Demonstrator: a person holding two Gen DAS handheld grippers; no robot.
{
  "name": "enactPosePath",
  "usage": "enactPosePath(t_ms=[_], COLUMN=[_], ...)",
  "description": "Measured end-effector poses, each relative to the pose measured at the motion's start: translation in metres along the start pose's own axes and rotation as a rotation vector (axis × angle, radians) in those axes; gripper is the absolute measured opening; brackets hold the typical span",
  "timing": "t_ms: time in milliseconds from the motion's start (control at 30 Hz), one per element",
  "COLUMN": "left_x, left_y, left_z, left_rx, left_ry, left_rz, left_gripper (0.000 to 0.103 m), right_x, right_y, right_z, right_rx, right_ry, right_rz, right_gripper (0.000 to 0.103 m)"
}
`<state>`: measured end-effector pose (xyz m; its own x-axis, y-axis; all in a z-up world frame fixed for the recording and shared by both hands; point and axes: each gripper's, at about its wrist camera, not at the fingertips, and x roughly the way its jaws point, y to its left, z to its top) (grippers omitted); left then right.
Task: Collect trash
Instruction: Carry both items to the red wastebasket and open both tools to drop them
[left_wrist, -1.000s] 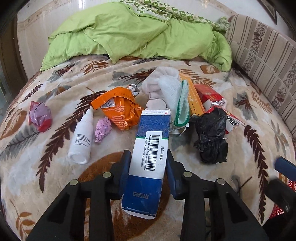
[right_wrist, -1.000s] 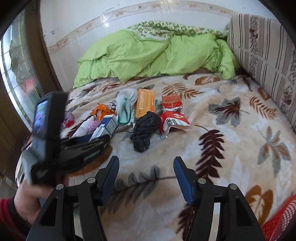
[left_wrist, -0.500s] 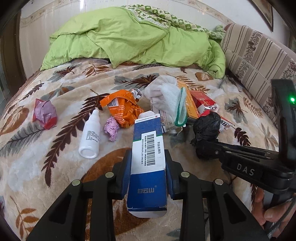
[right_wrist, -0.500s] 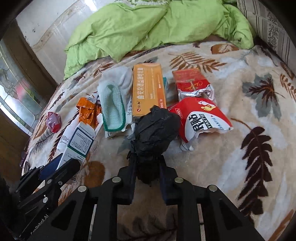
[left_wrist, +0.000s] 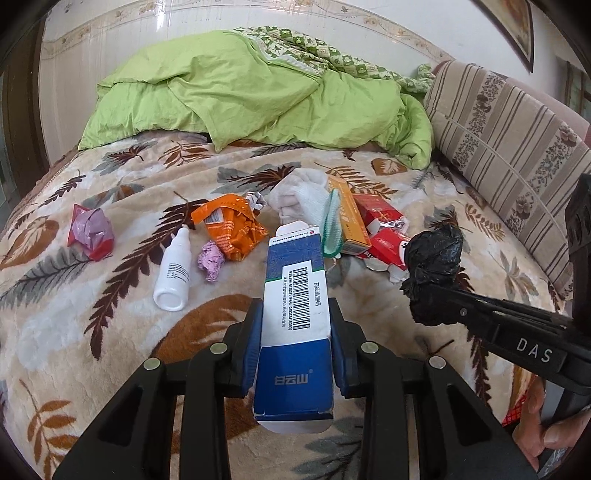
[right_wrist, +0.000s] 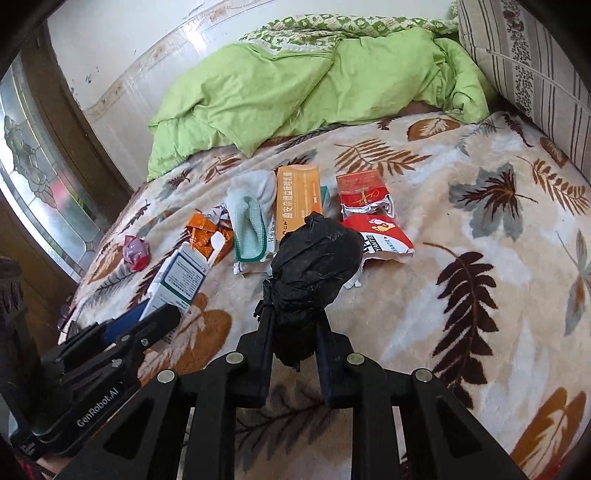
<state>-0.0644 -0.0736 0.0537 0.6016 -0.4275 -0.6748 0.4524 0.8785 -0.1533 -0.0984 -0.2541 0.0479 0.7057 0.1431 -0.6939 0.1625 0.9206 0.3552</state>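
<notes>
My left gripper (left_wrist: 295, 332) is shut on a blue and white carton (left_wrist: 295, 295) and holds it above the bed; the carton also shows in the right wrist view (right_wrist: 177, 280). My right gripper (right_wrist: 293, 332) is shut on a knotted black plastic bag (right_wrist: 314, 266), lifted off the blanket; the bag also shows in the left wrist view (left_wrist: 434, 266). On the leaf-pattern blanket (left_wrist: 110, 332) lie a white bottle (left_wrist: 173, 273), an orange wrapper (left_wrist: 232, 229), a lilac paper wad (left_wrist: 210, 260), a purple-red wrapper (left_wrist: 90, 236), an orange box (right_wrist: 297, 201) and red packets (right_wrist: 364, 195).
A green duvet (left_wrist: 258, 96) is heaped at the head of the bed. A striped cushion (left_wrist: 517, 140) runs along the right side. A white sock with green trim (right_wrist: 249, 218) lies among the litter. A red mesh basket edge (left_wrist: 517, 410) shows at the lower right.
My right gripper came in over the bed, shut on the black bag and raised it off the blanket. My left gripper kept hold of the carton and lifted it slightly.
</notes>
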Motion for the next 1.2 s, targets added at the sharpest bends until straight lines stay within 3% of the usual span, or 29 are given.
enactPosePath(t_ms=[233,400,500,700,867,1200], left_x=[-0.022,-0.044,-0.061,-0.095,-0.099,-0.081], left_y=[-0.029,-0.065,-0.1,-0.186,-0.264,-0.349], left_z=[-0.002,-0.007,-0.011,-0.017,-0.026,-0.067], left_rx=[0.053,0.12,0.167,0.269,0.363,0.504], left_ry=[-0.046,-0.051,-0.059,-0.063,0.0,0.112], left_rz=[-0.043,-0.153,-0.233,-0.429,-0.559,-0.617], left_gripper=[0.031,0.031,0.031,0.031,0.031,0.031], right_x=[-0.048,-0.108,-0.15,-0.227,-0.279,-0.304], right_y=[-0.015,-0.042,-0.059,-0.127,-0.182,-0.243], right_z=[-0.011,-0.039,-0.055,-0.092,-0.122,-0.16], right_rx=[0.093,0.161,0.157,0.292,0.405,0.544], right_ry=[-0.069,-0.119,-0.158,-0.223,-0.277,-0.25], right_rz=[0.028,0.067,0.028,-0.077,-0.202,-0.299], right_gripper=[0.021,0.022,0.021,0.021,0.021,0.021])
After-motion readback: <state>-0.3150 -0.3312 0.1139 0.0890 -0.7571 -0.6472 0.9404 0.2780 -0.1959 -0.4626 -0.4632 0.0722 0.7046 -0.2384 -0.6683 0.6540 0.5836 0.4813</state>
